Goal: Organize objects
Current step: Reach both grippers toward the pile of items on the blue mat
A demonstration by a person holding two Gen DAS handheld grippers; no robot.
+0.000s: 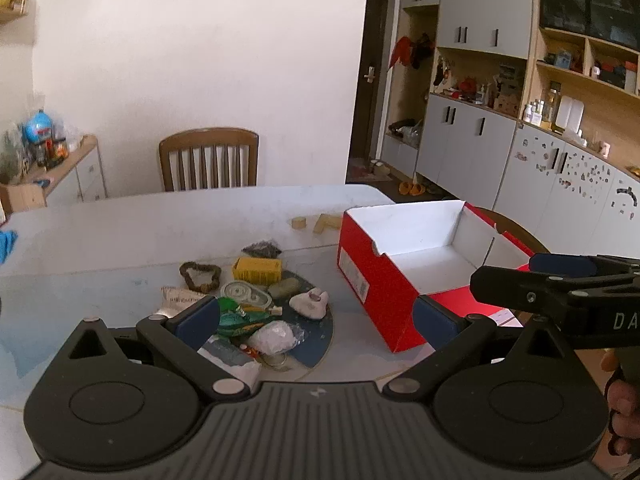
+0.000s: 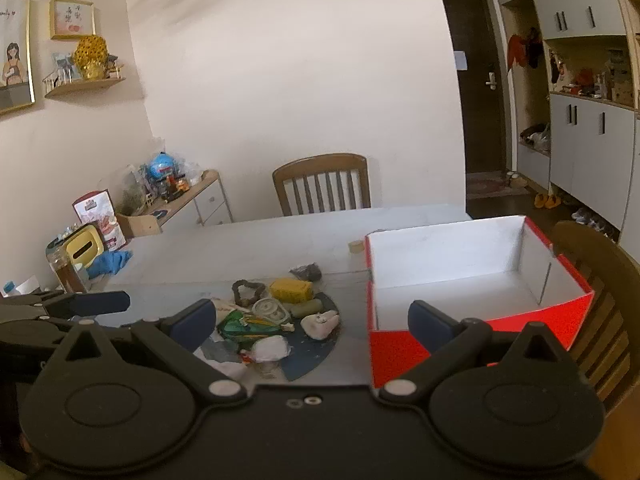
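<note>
A pile of small objects lies on a dark round mat [image 1: 316,340] [image 2: 308,360]: a yellow box [image 1: 258,270] [image 2: 291,289], a brown ring [image 1: 200,276] [image 2: 248,291], a clear tape dispenser [image 1: 246,294] [image 2: 272,310], a green packet [image 1: 234,316] [image 2: 244,326], a white lump [image 1: 310,304] [image 2: 320,324] and a white wad [image 1: 274,336] [image 2: 270,348]. An empty red shoebox [image 1: 376,280] [image 2: 400,352] with a white inside stands to the right. My left gripper [image 1: 316,320] is open above the pile. My right gripper [image 2: 310,322] is open, between pile and box; it also shows in the left wrist view [image 1: 520,276].
The objects sit on a white table [image 1: 140,232] [image 2: 260,248]. Two small wooden blocks [image 1: 316,222] lie behind the box. A wooden chair [image 1: 208,160] [image 2: 322,184] stands at the far side, another chair [image 2: 600,288] at the right. A blue cloth [image 2: 110,262] lies at the left.
</note>
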